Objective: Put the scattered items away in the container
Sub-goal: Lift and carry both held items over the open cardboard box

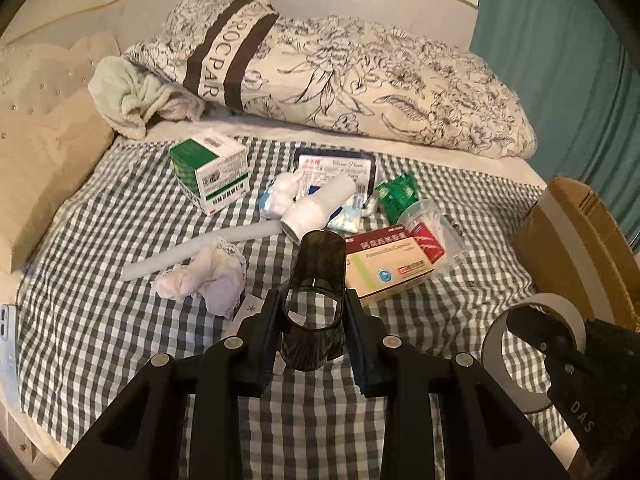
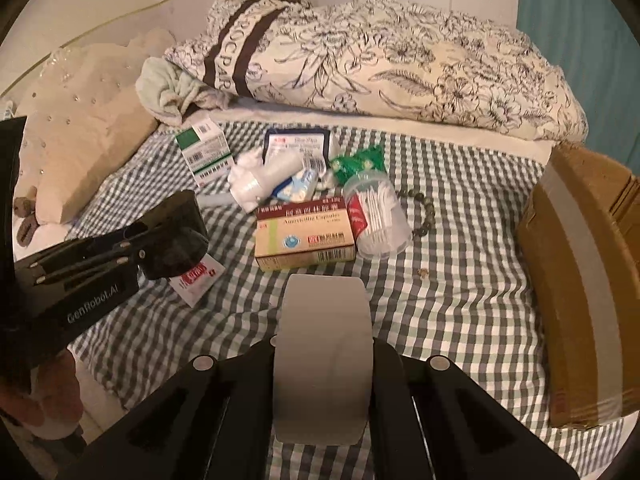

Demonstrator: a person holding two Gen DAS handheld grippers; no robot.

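Gripping a dark plastic cap (image 1: 314, 300) between its fingers, the left gripper (image 1: 310, 344) lifts it clear; the right gripper (image 2: 324, 364) clamps a tape roll (image 2: 324, 356), cardboard box (image 2: 580, 280) to the right for dropping.

Green-and-white checked bed sheet (image 1: 100, 240), cream floral duvet (image 1: 360, 80) with brown band, teal curtain (image 1: 560, 60), brown cardboard box (image 2: 580, 280), grey tape roll (image 2: 324, 356).

Dark translucent cap (image 1: 316, 304) between left gripper (image 1: 312, 344) jaws, above checked cloth (image 1: 120, 320).
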